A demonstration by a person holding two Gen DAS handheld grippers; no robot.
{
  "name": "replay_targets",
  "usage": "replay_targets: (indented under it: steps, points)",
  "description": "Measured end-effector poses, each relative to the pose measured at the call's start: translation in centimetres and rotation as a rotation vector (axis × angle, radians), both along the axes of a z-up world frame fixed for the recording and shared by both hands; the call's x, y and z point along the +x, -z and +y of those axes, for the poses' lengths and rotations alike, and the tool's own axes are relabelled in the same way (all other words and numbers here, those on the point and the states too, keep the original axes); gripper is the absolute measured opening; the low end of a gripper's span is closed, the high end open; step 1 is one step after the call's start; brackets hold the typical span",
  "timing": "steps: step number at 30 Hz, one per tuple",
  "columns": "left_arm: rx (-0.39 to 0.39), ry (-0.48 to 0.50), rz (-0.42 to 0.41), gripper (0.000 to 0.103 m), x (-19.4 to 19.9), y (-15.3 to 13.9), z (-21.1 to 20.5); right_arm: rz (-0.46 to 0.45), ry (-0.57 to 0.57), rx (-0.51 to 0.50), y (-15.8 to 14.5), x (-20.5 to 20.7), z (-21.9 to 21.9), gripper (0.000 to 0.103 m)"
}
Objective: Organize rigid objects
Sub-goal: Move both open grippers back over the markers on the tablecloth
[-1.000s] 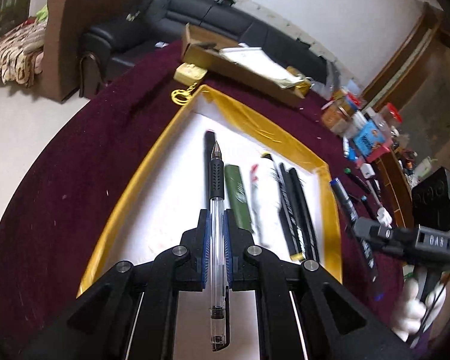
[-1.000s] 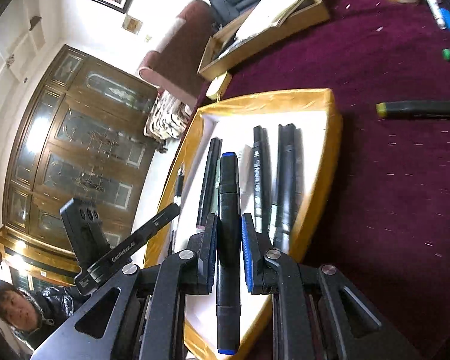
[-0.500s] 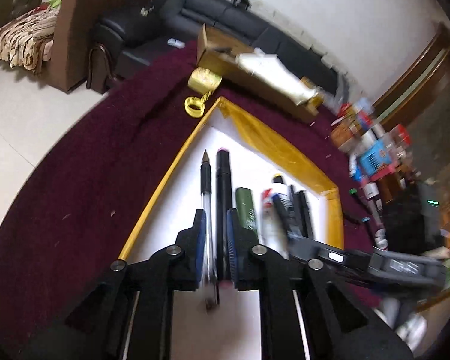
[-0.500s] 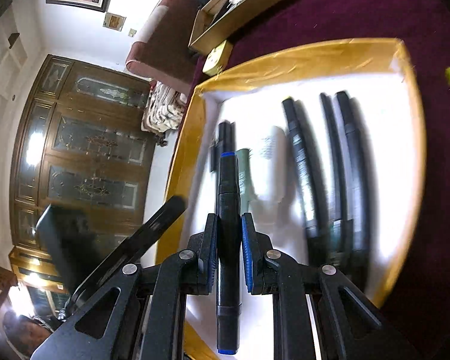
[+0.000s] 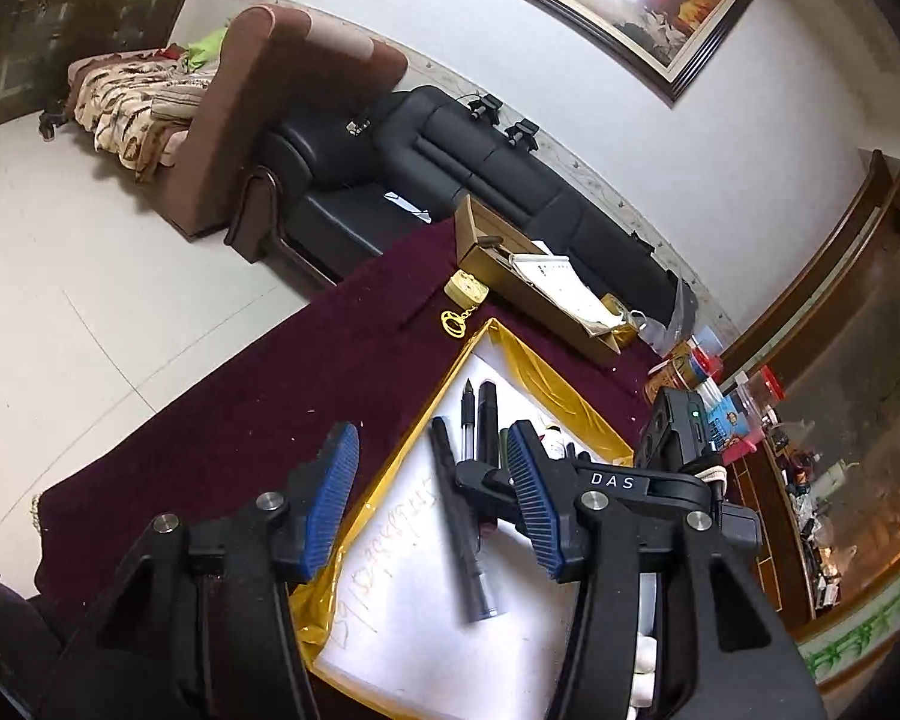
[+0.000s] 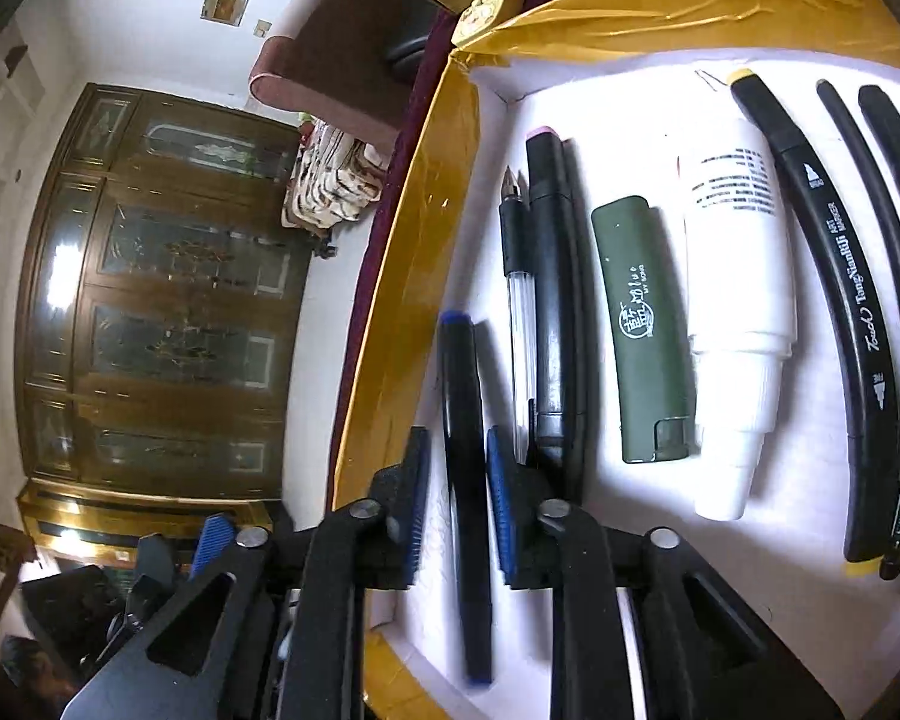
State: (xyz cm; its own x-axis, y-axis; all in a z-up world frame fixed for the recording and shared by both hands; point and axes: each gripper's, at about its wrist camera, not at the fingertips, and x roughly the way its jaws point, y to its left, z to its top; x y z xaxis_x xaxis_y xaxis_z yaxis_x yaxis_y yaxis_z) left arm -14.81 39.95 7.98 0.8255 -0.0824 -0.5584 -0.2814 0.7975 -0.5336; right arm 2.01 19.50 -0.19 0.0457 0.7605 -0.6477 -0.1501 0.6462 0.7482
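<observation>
Several pens already lie in the tray (image 6: 402, 252); right claw (image 6: 457, 498) grips the blue-capped marker (image 6: 465, 480) (nearly placed), left claw (image 5: 432, 504) gapes empty.

Tray (image 6: 414, 228) sits on desk (image 5: 258, 420). In tray, left to right: marker (image 6: 465, 450), pen (image 6: 519, 300), thick marker (image 6: 552, 276), lighter (image 6: 642, 324), tube (image 6: 738, 300), three markers (image 6: 834, 276). Box (image 5: 510, 276) behind tray.

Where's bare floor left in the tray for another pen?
Bare white floor lies at the near end of the tray, beside the blue-capped marker in the right gripper. From the clear pen to the black markers it is packed.
</observation>
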Motion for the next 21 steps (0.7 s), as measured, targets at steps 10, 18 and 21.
replay_targets:
  steps: [10,18,21]
  points:
    - [0.009,0.062,0.009,0.05,0.7,-0.1,-2.5,-0.192,0.025,0.011,-4.6,-1.7,-6.2,0.035]
    - [0.016,0.151,0.018,0.051,0.9,-0.8,-6.1,-0.345,0.132,-0.064,-7.2,-2.0,-14.5,0.035]
    - [0.039,0.17,0.009,0.052,0.6,-1.3,-7.7,-0.372,0.257,-0.154,-7.4,0.1,-19.4,0.035]
